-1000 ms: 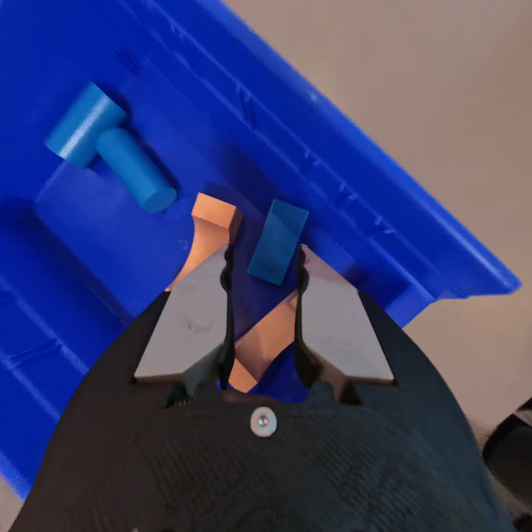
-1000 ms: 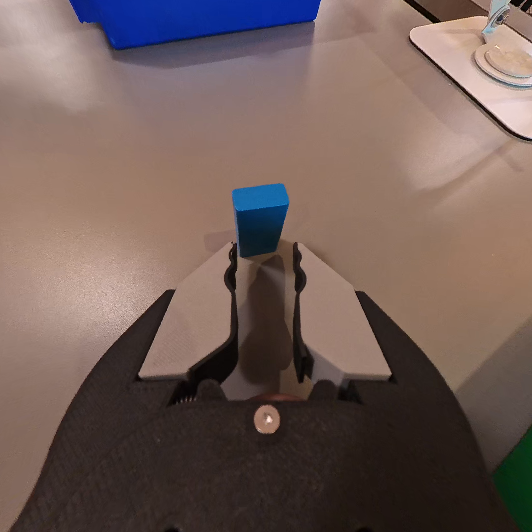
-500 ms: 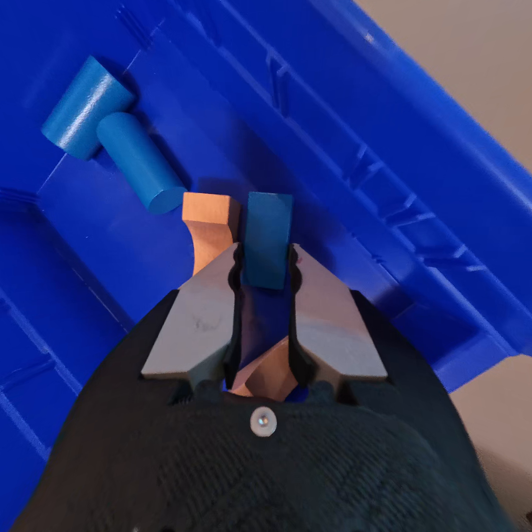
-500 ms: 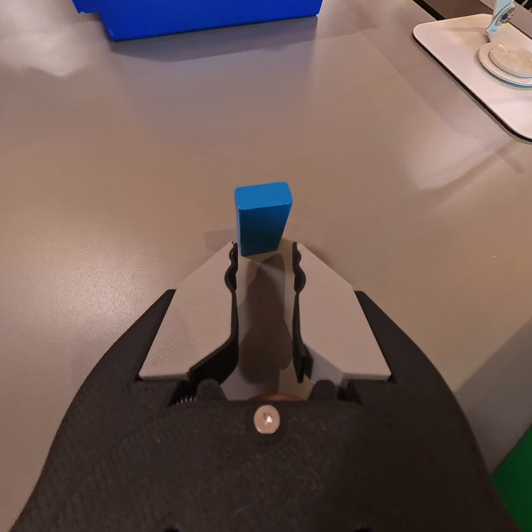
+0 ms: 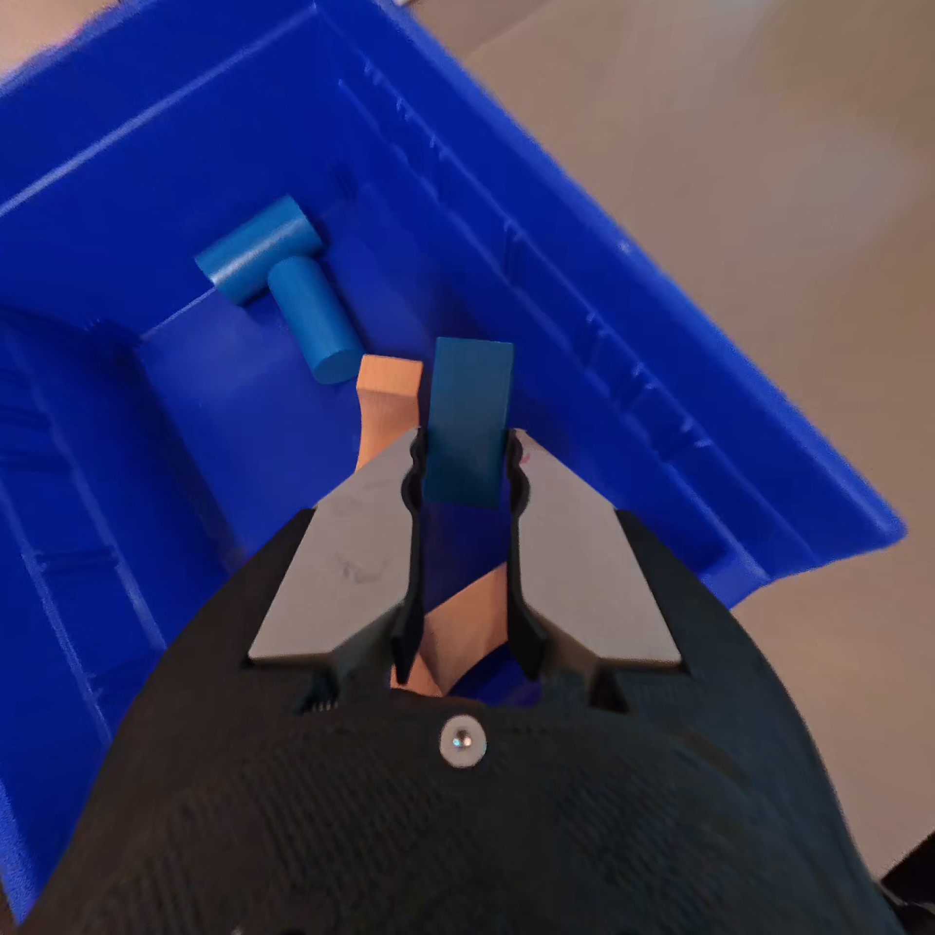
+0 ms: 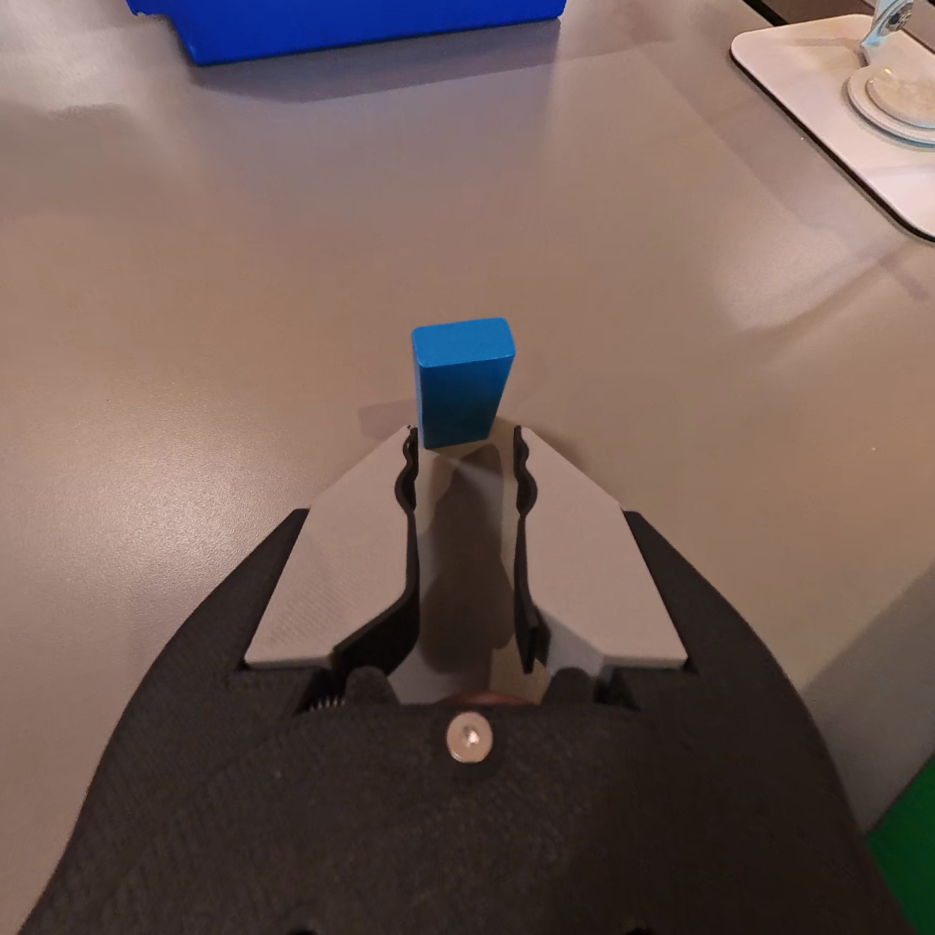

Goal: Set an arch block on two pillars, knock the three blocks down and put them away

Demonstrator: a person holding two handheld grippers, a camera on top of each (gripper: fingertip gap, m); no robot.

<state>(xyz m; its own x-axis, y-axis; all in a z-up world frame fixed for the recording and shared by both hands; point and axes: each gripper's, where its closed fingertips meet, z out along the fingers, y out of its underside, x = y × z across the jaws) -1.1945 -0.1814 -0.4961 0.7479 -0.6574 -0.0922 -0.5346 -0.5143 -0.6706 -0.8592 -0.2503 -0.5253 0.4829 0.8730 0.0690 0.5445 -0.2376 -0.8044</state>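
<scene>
In the bin (image 5: 152,152) two cylinders (image 5: 283,273) lie touching at the far left, the arch block (image 5: 387,399) near them. On the counter (image 6: 202,303) a block (image 6: 460,384) stands upright, the bin far behind it, a tray (image 6: 789,91) far right.

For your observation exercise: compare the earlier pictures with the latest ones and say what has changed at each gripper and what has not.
The left gripper closed its fingers on the dark blue flat block, which had lain loose in the blue bin, and now holds it above the wooden arch block. The two blue cylinders lie as before. The right gripper stays open behind the blue block standing on the table.
</scene>
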